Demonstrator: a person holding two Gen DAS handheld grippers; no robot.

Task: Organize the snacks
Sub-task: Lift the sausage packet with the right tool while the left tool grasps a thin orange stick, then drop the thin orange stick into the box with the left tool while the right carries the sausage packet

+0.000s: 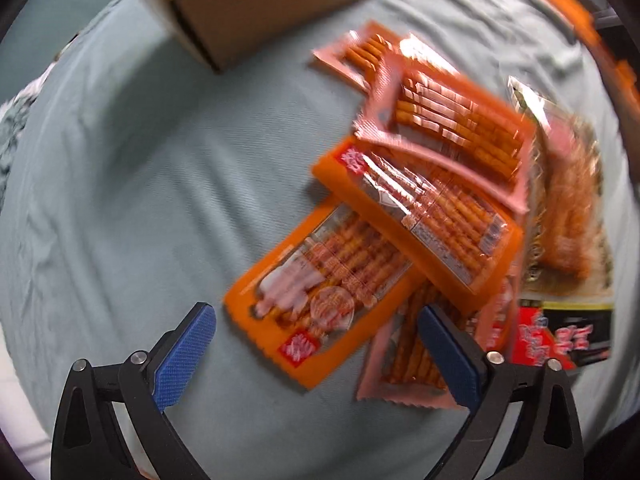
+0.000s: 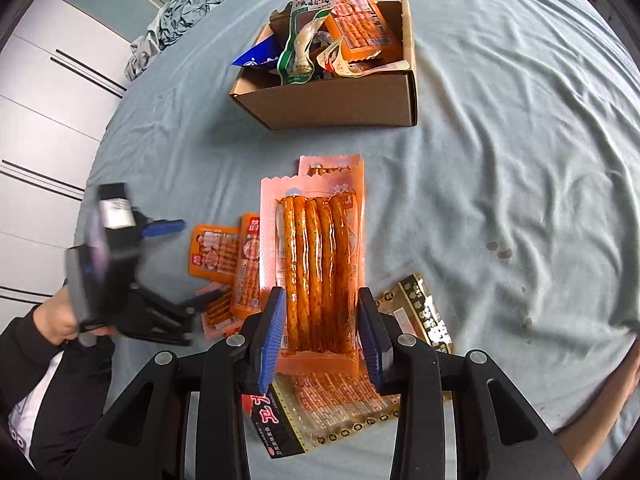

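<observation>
The right gripper (image 2: 320,330) clamps its blue pads (image 2: 272,332) on the lower end of a pink packet of orange snack sticks (image 2: 314,264), held raised above the loose packets on the pale blue cloth (image 2: 500,160). The left gripper (image 1: 316,344) points down with jaws spread wide and empty, just over an orange packet (image 1: 320,300) at the near edge of that overlapping heap. Beyond them stands an open cardboard box (image 2: 332,106), crammed with mixed packets: a green-and-white pouch (image 2: 298,46), an orange pack (image 2: 360,28) and a blue one (image 2: 260,56).
</observation>
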